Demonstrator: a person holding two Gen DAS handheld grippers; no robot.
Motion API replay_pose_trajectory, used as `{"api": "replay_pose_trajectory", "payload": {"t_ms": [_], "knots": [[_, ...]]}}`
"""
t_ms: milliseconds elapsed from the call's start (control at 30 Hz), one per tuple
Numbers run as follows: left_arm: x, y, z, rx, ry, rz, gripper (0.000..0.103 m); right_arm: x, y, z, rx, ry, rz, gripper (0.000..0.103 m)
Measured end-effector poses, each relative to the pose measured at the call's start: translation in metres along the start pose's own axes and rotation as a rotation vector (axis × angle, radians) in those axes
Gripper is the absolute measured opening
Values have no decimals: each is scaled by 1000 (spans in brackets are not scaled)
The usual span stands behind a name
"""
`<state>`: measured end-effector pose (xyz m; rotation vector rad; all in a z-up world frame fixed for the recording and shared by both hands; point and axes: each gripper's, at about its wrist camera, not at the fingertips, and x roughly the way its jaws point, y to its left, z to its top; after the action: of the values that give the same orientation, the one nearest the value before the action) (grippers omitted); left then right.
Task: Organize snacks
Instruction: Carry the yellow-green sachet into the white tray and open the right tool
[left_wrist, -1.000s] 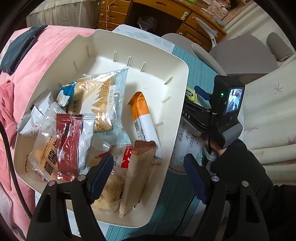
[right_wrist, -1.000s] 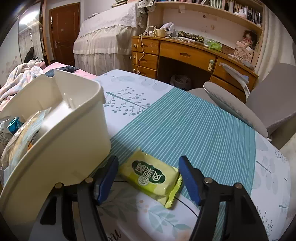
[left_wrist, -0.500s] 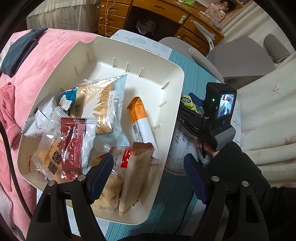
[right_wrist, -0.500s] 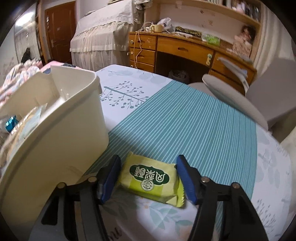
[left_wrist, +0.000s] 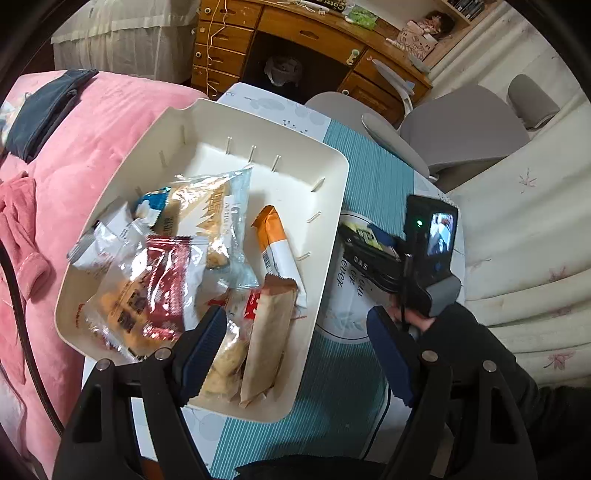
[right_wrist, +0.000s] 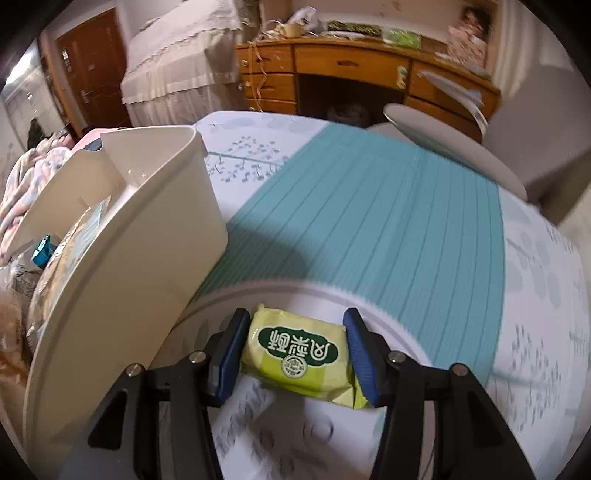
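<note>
Beside the cream bin (right_wrist: 122, 280), on the patterned cloth of the desk (right_wrist: 388, 229), lies the green snack packet (right_wrist: 299, 354), flat and label-up, just clear of the bin's outer wall. The right hand-held gripper (right_wrist: 295, 350) brackets the packet across its width, its blue pads at or very near the two short edges; whether they already press the wrapper cannot be told, as no crease shows. The left hand-held gripper (left_wrist: 295, 350) hangs spread and empty above the bin's near end, over a brown packet (left_wrist: 266, 343) and other wrapped snacks. By judgement, the green packet is light and pillow-like, its film wrapper smooth and likely slippery, the contents probably soft or crumbly. A hold across the plump middle, where the pads now stand, appears sound; the crimped end seams would fold and slip. Moderate squeeze is advised, since hard pressure could crush the contents.
</note>
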<state>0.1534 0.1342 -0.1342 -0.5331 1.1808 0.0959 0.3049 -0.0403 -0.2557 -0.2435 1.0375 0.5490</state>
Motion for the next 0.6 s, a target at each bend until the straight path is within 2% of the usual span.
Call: {"api": "replay_pose_trajectory", "payload": {"t_ms": [300,600], "knots": [[-20,7,-18,22,-11,-23,77,-64,18,-23,78,-18,22,52],[-43,22,-33,88,-20,-70,77,-127,59,-38,129,-86,25,52]]}}
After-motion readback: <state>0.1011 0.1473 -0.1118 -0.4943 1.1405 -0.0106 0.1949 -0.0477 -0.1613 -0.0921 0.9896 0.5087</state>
